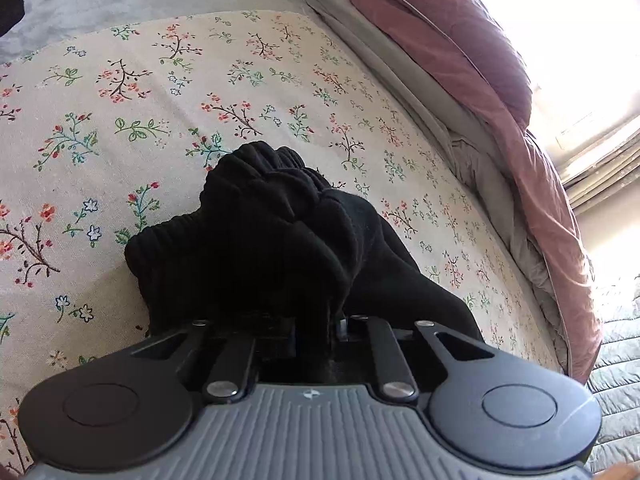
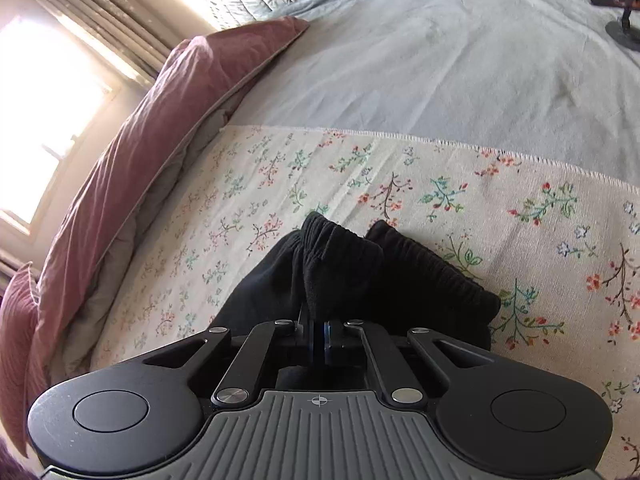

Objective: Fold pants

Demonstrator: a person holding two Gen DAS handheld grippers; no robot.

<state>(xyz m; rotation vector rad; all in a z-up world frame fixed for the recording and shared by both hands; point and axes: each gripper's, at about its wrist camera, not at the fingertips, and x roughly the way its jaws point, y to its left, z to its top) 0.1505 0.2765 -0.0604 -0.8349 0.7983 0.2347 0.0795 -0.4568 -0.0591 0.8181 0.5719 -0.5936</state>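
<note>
Grey bedspread [image 2: 440, 60] covers the bed; over it lies a floral cloth [image 1: 160, 100], its fringed edge [image 2: 440, 141] crossing the right wrist view, with open patterned cloth on both sides of the garment; a pink duvet [image 1: 500, 80] is heaped along the window side; black pants [image 1: 260, 248] lie bunched on the floral cloth, the ribbed elastic waistband [image 2: 424, 268] lifted and pointing away from both cameras, the rest running back under the tools; the left claw [image 1: 316, 328] is pinched narrowly on a thick gather of the pants; the right claw [image 2: 318, 326] is closed tight on a fold of the pants beside the waistband.
</note>
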